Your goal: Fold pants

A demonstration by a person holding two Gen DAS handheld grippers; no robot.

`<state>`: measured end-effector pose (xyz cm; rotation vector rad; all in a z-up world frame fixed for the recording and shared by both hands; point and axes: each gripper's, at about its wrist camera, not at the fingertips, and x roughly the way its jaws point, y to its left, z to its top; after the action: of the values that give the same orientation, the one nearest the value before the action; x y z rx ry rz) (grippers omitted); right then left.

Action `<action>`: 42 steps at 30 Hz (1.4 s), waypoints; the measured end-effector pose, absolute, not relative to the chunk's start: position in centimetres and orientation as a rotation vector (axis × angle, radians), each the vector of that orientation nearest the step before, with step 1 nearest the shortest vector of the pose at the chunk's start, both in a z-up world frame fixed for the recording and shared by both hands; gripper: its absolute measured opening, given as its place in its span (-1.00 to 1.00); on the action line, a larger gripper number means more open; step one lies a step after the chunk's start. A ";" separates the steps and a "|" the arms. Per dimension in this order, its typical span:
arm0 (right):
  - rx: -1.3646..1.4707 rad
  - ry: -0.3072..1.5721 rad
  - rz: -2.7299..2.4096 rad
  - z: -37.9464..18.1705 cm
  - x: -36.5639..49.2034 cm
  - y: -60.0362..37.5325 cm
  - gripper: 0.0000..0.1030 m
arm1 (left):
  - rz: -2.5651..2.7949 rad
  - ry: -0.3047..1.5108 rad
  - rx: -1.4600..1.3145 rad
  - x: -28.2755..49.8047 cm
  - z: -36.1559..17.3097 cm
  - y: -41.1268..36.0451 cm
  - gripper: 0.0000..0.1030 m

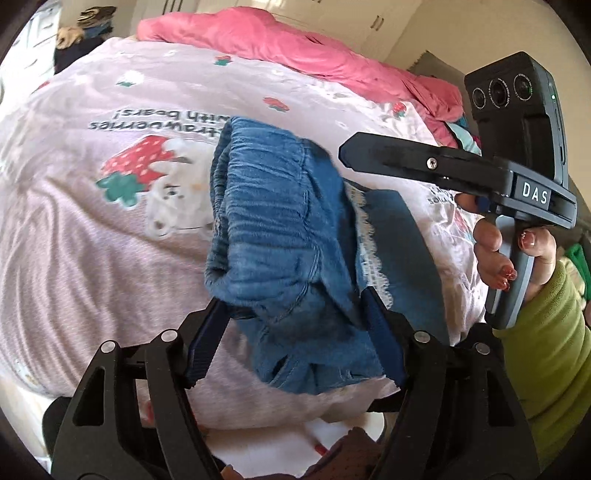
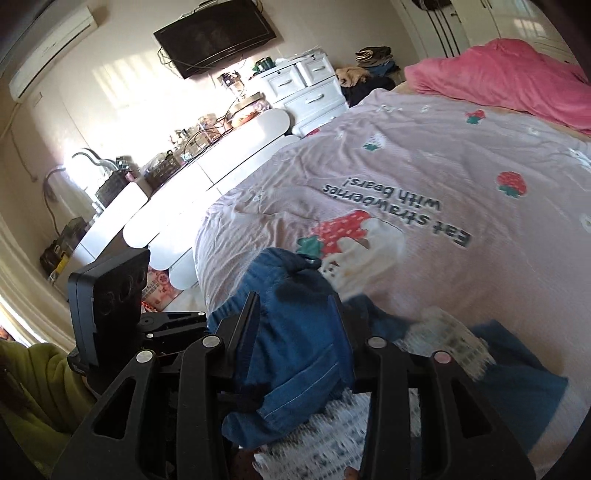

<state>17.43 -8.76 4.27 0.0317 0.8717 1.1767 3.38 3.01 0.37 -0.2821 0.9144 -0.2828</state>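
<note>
Blue denim pants [image 1: 280, 236] with a gathered waistband and white lace trim lie bunched on the pink strawberry bedspread [image 1: 92, 229]. My left gripper [image 1: 295, 332] has its jaws spread around a fold of the denim, which sags between them. My right gripper [image 1: 347, 151] shows from the side in the left wrist view, above the pants, held by a hand in a green sleeve. In the right wrist view the right gripper [image 2: 295, 325] has its jaws spread either side of the pants [image 2: 295, 354]. The left gripper's body [image 2: 110, 306] shows at lower left.
A pink quilt [image 1: 295, 44] lies at the far end of the bed. White drawers [image 2: 306, 92] and a cluttered white counter [image 2: 192, 162] stand left of the bed. A wall TV [image 2: 214, 33] hangs above. The bed edge [image 2: 207, 258] drops off on the left.
</note>
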 end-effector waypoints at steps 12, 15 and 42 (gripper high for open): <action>0.023 1.007 1.203 4.2 20.7 -8.3 0.85 | -0.326 0.921 -0.287 5.0 -0.1 0.8 0.10; -0.035 1.091 1.150 2.4 21.4 -6.9 0.84 | -0.333 0.926 -0.272 4.5 -0.1 -0.1 0.10; 0.321 1.049 0.876 0.2 17.2 -21.0 0.88 | -0.422 0.911 -0.182 2.9 1.2 -2.6 0.20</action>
<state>17.17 -20.99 0.22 0.3207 1.0486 0.8756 2.91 -2.64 1.21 -0.1823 0.9112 -0.4220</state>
